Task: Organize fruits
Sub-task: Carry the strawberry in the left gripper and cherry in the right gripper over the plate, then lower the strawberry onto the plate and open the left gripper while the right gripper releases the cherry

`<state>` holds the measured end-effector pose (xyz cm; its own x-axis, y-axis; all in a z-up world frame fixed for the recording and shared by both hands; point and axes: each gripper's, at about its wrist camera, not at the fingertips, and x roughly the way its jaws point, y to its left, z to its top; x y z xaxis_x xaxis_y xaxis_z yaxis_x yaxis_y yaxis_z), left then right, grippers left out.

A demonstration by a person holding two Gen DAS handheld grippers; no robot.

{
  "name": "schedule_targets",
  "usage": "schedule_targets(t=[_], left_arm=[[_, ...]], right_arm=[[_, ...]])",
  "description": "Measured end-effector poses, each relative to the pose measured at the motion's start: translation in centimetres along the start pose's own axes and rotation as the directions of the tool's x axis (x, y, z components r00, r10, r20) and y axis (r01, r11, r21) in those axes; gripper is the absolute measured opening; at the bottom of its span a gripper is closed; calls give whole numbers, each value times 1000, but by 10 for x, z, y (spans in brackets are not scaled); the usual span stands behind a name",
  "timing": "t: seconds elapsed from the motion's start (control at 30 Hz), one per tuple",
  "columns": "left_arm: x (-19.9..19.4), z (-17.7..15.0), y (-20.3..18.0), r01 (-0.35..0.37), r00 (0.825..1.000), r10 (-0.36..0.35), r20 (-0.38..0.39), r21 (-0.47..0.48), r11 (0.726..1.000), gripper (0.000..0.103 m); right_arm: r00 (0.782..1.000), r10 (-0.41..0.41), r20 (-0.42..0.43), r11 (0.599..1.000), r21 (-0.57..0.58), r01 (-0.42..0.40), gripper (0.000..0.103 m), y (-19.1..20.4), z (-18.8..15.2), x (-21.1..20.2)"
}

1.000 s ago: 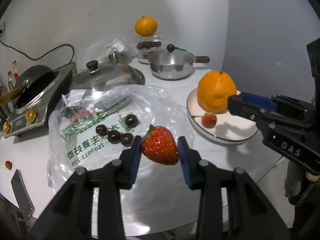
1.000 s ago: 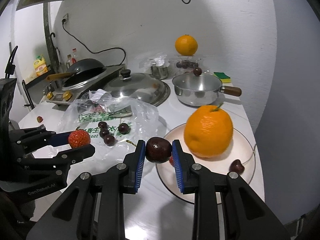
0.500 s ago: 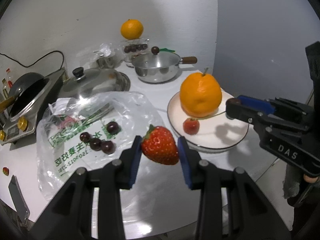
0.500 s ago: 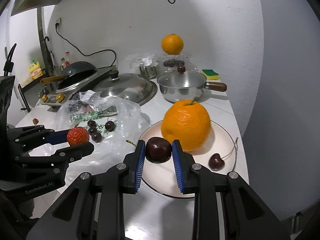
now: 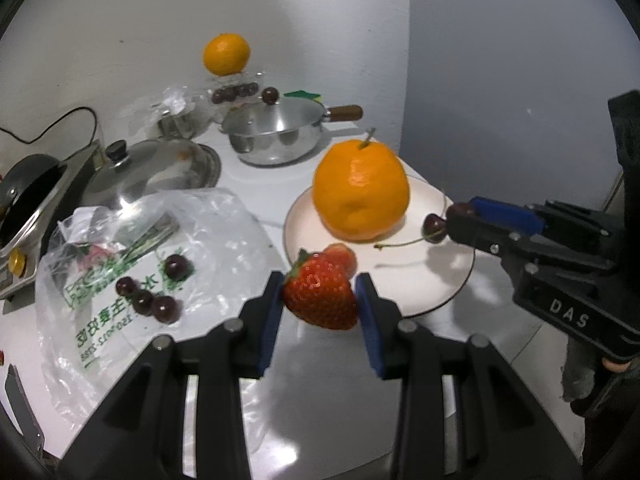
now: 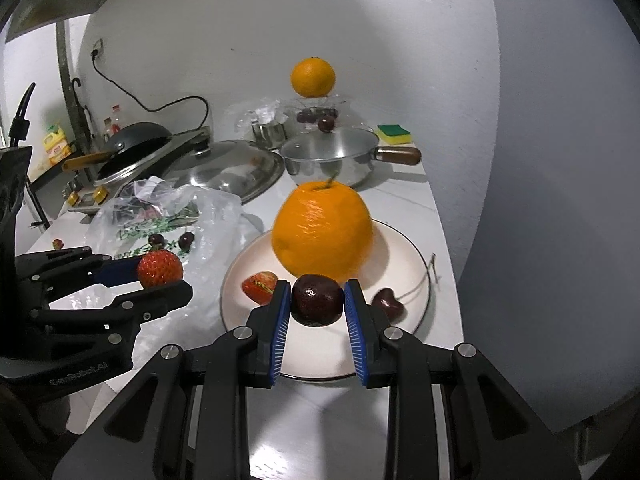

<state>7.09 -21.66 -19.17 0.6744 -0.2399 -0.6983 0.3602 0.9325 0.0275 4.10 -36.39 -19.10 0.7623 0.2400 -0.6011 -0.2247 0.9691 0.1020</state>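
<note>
My left gripper (image 5: pixel 320 306) is shut on a red strawberry (image 5: pixel 320 298), held in the air just in front of the near-left rim of the white plate (image 5: pixel 420 288). On the plate sit a large orange (image 5: pixel 360 192), a second strawberry (image 5: pixel 345 255) and a stemmed cherry (image 5: pixel 434 226). My right gripper (image 6: pixel 318 304) is shut on a dark cherry (image 6: pixel 318 299) above the near part of the plate (image 6: pixel 400 256), in front of the orange (image 6: pixel 322 236). From the right wrist, the left gripper (image 6: pixel 160 276) and its strawberry (image 6: pixel 160 267) lie left of the plate.
A clear plastic bag (image 5: pixel 200 220) with several dark cherries (image 5: pixel 152 300) lies left of the plate. Behind stand a steel pot (image 5: pixel 276 136), a pan lid (image 5: pixel 156 168), a stove with a wok (image 6: pixel 132 148), another orange (image 5: pixel 226 54) and a sponge (image 6: pixel 394 132). The counter ends right of the plate.
Both grippers have moved right, towards the plate, each still holding its fruit. The cherry is now over the plate; the strawberry has left the bag for the plate's rim.
</note>
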Motion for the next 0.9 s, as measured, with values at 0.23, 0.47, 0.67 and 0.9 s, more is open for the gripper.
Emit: schedule_targets(t=[0.23,0.47,0.67,0.9], left_arm=[[16,2,-12,16,1000,-16,-26,14,1000,37],[33,4,-24,46,998,-45,-52,23,999,37],[46,4,-28,64,995,-61,-78,25,998,37],[57,3,-32,85,991,-82,-108,21,996,38]], right_arm=[[1000,-9,-23,1000,18,10,29,-15,-7,4],[999,-23,-48,999,28,25,29,-27,-11,11],[998,-17,-67,999,41,20,29,-34,-17,18],[997,-12,-82,999,38,16,29,-36,-19,25]])
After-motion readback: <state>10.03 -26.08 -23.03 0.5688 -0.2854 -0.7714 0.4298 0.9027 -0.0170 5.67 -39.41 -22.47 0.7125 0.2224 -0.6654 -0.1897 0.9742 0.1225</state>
